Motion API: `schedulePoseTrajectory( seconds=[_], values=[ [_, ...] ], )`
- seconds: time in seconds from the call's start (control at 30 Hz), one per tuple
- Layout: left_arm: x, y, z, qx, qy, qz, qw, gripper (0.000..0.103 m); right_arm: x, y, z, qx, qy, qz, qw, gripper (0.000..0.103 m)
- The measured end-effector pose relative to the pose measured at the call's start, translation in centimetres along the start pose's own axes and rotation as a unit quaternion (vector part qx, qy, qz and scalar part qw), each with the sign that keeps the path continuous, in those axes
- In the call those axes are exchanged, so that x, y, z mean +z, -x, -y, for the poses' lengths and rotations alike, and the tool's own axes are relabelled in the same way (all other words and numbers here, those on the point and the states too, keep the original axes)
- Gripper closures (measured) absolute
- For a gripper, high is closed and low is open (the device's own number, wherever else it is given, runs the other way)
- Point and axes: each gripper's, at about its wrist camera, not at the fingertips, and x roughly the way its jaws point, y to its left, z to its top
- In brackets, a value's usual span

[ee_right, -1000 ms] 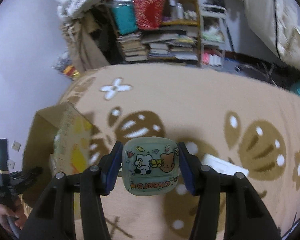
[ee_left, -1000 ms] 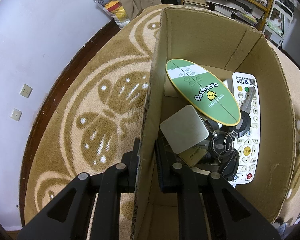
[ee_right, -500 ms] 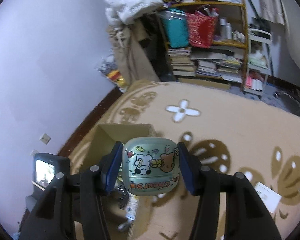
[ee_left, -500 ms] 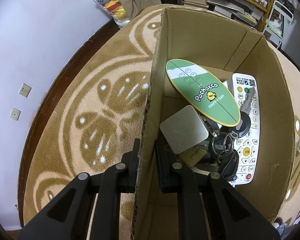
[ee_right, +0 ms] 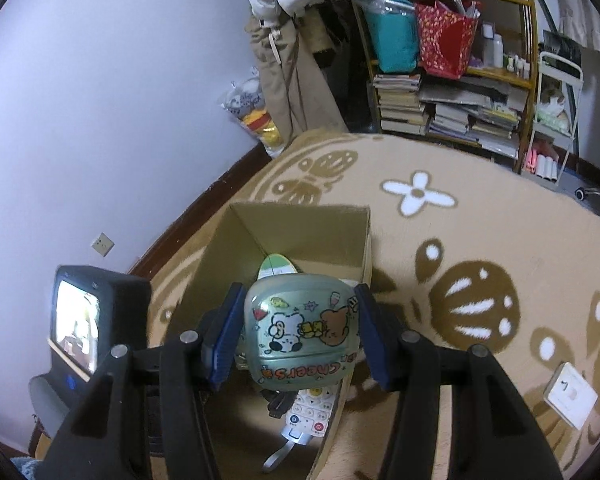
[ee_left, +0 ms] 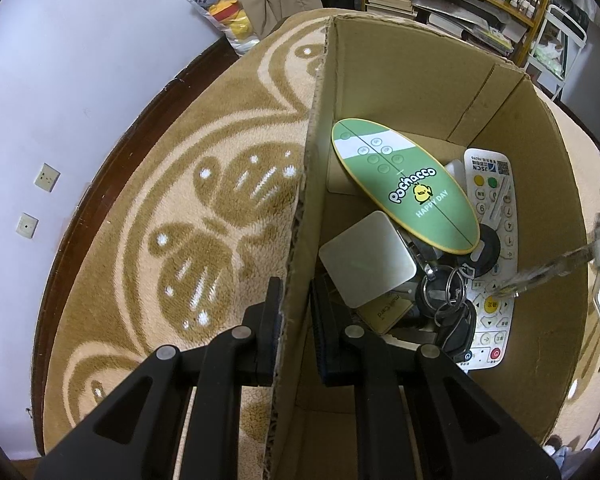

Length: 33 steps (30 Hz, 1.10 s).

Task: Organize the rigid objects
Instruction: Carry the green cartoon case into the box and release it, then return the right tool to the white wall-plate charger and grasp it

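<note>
A tan carpet (ee_right: 500, 220) with brown leaf and white flower motifs covers the floor beneath a pale wall, crowded bookshelves (ee_right: 452, 92) at 1 o'clock. On it stands an open cardboard box (ee_left: 400, 80), its rim free on the carpet side. Pointing steeply down, the left claw (ee_left: 294, 312) is clamped together on the box's near wall. The right claw (ee_right: 298, 338), angled downward above the box's opening, grips a green cartoon-printed case (ee_right: 300, 336) between blue pads. Inside lie a green oval board (ee_left: 404, 188), white remote (ee_left: 492, 248), keys (ee_left: 448, 300) and a grey square pad (ee_left: 366, 266).
</note>
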Motion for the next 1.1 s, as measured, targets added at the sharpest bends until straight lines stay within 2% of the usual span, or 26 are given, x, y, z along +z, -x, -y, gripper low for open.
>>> schedulePoseTrajectory(
  seconds=[0.17,0.4,0.57,0.63,0.83,1.1],
  values=[
    [0.0,-0.1,-0.1,-0.002,0.001,-0.001,1.0000,0.090,0.0,0.4,-0.1,0.002,0.001,0.013,1.000,0.045],
    [0.0,-0.1,0.0,-0.003,0.003,-0.002,1.0000,0.090,1.2,1.9,-0.3,-0.020,0.022,0.025,0.999,0.044],
    [0.0,0.0,-0.1,-0.003,0.003,-0.001,1.0000,0.090,1.5,2.6,1.1,-0.044,0.022,0.027,0.998,0.030],
    [0.0,0.0,-0.1,-0.004,0.004,-0.002,1.0000,0.090,1.6,2.9,1.9,-0.056,0.023,0.026,0.998,0.020],
    [0.0,0.0,-0.2,-0.005,0.004,-0.002,1.0000,0.090,0.9,3.1,4.6,-0.093,0.022,0.008,0.995,0.005],
    [0.0,-0.1,-0.1,-0.001,0.002,-0.002,1.0000,0.090,-0.3,4.0,8.8,-0.132,0.004,-0.005,0.991,0.004]
  ],
)
